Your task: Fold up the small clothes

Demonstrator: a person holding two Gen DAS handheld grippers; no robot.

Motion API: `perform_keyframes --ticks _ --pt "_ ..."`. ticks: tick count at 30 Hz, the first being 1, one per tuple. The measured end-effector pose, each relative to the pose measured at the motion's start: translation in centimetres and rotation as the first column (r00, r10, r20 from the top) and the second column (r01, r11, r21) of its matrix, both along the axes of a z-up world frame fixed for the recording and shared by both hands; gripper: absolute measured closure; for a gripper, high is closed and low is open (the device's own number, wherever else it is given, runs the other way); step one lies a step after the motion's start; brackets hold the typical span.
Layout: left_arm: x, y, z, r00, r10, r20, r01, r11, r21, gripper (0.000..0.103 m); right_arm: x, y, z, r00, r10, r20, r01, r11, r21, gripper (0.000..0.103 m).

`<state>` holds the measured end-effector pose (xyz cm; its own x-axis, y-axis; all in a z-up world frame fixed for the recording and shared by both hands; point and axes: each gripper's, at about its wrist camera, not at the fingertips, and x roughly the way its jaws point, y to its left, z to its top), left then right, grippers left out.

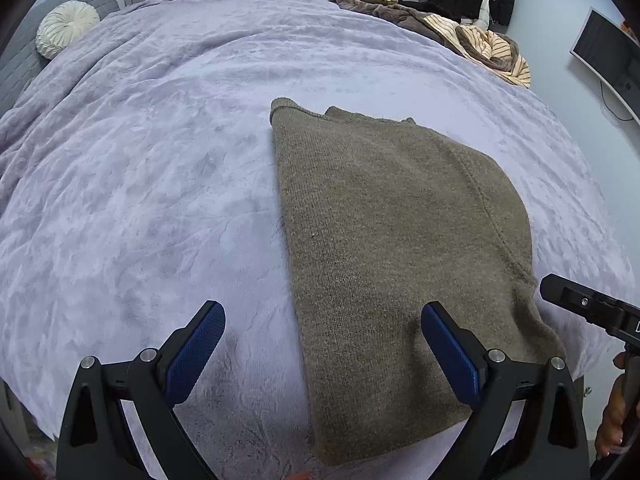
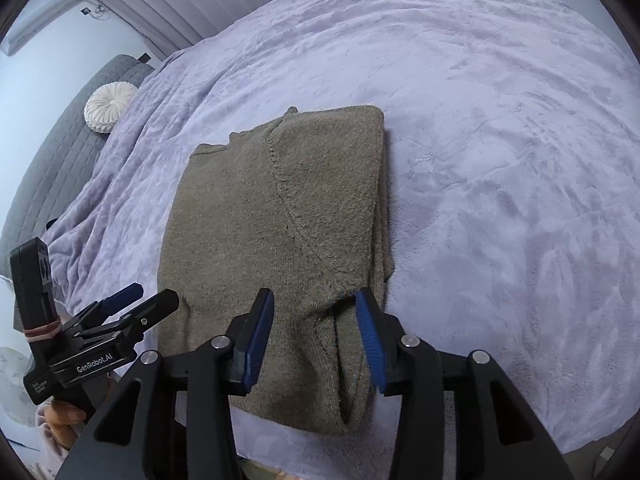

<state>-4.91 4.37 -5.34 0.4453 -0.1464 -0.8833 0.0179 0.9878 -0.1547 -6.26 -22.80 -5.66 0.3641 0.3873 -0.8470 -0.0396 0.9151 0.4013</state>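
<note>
- Left wrist view: left claw (image 1: pixel 323 326) gapes wide above the near edge of the folded olive sweater (image 1: pixel 396 248); the right claw (image 1: pixel 576 300) is cut off at the right.
- Right wrist view: right claw (image 2: pixel 315 312) spread, holding nothing, over the sweater (image 2: pixel 276 248).
- Sweater lies on the lavender bed (image 1: pixel 140 180).
- Striped clothes (image 1: pixel 476 36) pile at the far edge.

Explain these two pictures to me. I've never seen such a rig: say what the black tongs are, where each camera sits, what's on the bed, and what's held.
No robot here: a person holds a two-finger gripper in each hand, each with a fisheye camera looking along its fingers. One picture comes from the left gripper, the other from the right gripper. Both are open and hold nothing. A folded brown sweater lies on a lilac blanket. Farther off are a round pillow and a pile of clothes.
</note>
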Motion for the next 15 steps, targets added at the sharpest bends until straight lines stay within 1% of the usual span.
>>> perform_keyframes --ticks 1,2,4,5,6,7,9,11,13,15 --pt "0.1 0.0 0.3 1.0 0.007 0.007 -0.007 1.0 0.008 0.004 0.2 -0.1 0.2 1.0 -0.009 -0.007 0.009 1.0 -0.01 0.042" --pt "0.1 0.0 0.6 1.0 0.013 0.013 -0.013 1.0 0.021 0.001 0.4 -0.1 0.6 1.0 -0.018 -0.011 0.018 1.0 -0.016 0.041" --pt "0.3 -0.1 1.3 0.999 0.022 0.024 -0.023 0.999 0.038 0.001 0.9 -0.2 1.2 1.0 -0.026 -0.008 0.026 1.0 -0.008 0.036" --pt "0.3 -0.2 1.6 1.0 0.021 0.024 -0.021 0.999 0.031 0.001 1.1 -0.1 1.6 1.0 -0.023 -0.004 0.023 1.0 -0.005 0.033" --pt "0.4 -0.2 1.8 0.999 0.025 0.021 -0.025 0.999 0.023 0.001 1.2 0.2 2.0 1.0 -0.02 0.0 0.02 1.0 -0.009 0.025" --pt "0.4 -0.2 2.0 0.999 0.036 0.019 -0.037 0.999 0.019 0.001 1.3 0.5 2.3 1.0 -0.016 0.007 0.016 1.0 -0.026 0.021" --pt "0.5 -0.2 2.4 0.998 0.056 0.02 -0.057 0.998 0.019 0.001 1.6 1.4 2.8 1.0 -0.01 0.01 0.011 0.996 -0.086 0.02" --pt "0.6 -0.2 2.6 0.998 0.065 0.012 -0.065 0.997 0.037 0.001 1.8 2.0 2.9 1.0 -0.009 0.007 0.01 0.992 -0.122 0.013" --pt "0.8 -0.3 2.6 0.997 0.082 -0.005 -0.081 0.994 0.068 0.001 1.8 2.6 2.9 1.0 0.0 -0.005 -0.001 0.991 -0.135 0.012" --pt "0.8 -0.4 2.6 0.997 0.079 -0.018 -0.077 0.993 0.085 0.001 1.6 3.3 2.9 1.0 0.013 -0.021 -0.016 0.986 -0.165 0.012"
